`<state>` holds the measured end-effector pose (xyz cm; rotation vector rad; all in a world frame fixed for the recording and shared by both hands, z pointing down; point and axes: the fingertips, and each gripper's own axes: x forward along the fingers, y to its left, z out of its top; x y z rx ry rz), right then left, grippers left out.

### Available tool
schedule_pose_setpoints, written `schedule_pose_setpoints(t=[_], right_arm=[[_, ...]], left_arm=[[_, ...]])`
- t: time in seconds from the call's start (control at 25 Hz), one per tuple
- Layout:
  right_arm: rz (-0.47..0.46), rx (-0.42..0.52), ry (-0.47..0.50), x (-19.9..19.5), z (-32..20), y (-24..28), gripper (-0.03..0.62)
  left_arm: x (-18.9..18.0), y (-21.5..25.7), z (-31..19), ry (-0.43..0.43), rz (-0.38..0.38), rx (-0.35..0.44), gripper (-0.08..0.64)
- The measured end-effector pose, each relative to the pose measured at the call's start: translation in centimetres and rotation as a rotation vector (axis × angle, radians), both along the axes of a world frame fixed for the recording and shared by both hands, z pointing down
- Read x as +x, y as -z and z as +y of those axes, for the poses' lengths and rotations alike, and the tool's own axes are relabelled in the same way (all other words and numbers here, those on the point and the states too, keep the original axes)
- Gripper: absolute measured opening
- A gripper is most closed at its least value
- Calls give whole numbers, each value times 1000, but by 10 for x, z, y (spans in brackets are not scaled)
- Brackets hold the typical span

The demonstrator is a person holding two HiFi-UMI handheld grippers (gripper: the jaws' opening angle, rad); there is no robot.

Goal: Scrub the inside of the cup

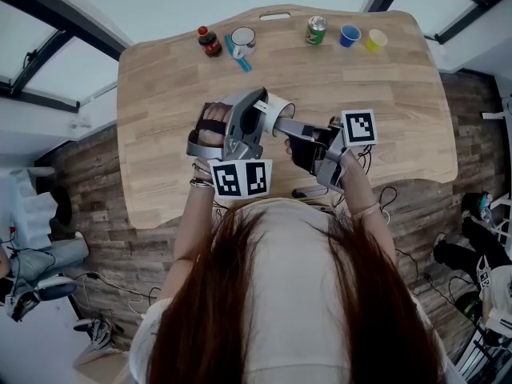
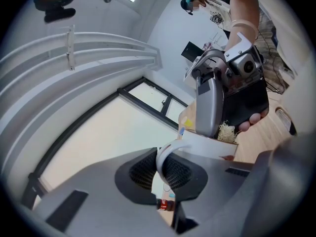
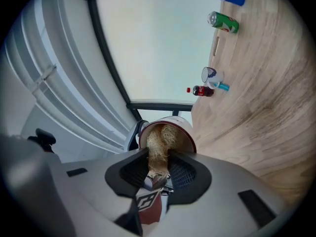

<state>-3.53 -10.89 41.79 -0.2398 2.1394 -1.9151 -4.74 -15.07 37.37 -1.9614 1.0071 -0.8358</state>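
Over the surface (image 1: 176, 94), my left hand-held gripper (image 2: 160, 169) is clamped on the handle (image 2: 165, 157) of the cup (image 3: 181, 124), which is lifted and tipped mouth-first toward my right hand-held gripper (image 3: 159, 171). That one is closed on a scrubber (image 3: 157, 142) pushed inside. Risk: a handle-only grip is thin, so hard scrubbing could twist the cup in the jaws or drop it.
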Motion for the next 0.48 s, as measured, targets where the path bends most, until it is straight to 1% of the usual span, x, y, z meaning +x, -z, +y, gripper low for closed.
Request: schedule_pose_setpoints(t=[0.12,0.32,0.4,0.48], right_arm=[[-70,-45,-16,0,0,3,121],[-145,-86,-28,0,-1,7,120],[-160,-90,-31,1,-2,9,120],[-148,-78,-28,1,-1,9,120]], left_arm=[[-1,2,1,0,0,8,23],[-2,7,2,4,9,31,23],[-2,8,2,6,12,42,23],[-2,8,1,3,14,38,23]])
